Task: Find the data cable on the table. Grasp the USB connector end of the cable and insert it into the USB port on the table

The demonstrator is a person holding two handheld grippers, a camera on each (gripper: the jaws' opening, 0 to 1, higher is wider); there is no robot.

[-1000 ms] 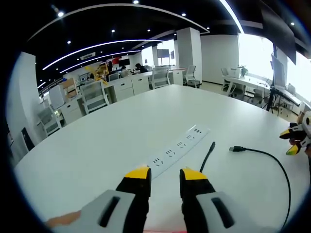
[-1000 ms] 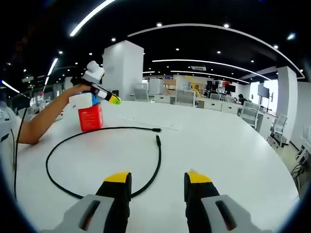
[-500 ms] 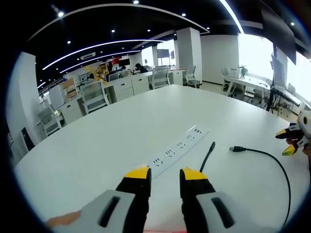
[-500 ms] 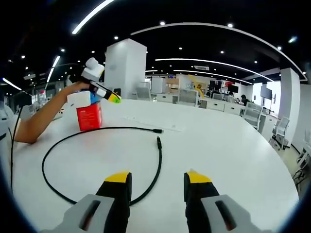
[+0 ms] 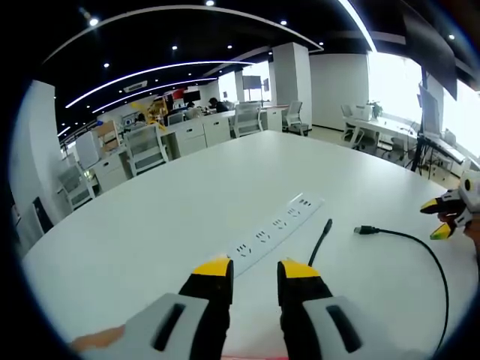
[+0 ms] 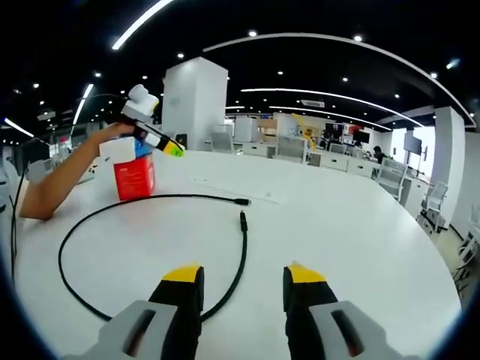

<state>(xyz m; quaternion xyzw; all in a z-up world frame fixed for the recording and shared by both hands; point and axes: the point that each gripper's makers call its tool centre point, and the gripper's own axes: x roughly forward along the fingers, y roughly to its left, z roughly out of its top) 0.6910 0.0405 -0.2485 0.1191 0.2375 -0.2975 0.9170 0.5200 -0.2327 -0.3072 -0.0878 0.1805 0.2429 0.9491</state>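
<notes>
Where desks recede, white table [image 5: 187,202] bears cable [image 6: 150,247].

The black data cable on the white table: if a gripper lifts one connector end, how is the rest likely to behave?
The data cable lies in a loose open loop, so it is probably floppy and would trail and drag rather than lift whole. It looks thin, so likely light. The connector end is small and lies flat on the table, so the jaws may need a careful pinch.

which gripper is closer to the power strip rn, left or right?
Left. The left gripper sits just short of the power strip, jaws open and pointing at its near end. The right gripper is farther back, with the black cable looping between it and the strip.
</notes>
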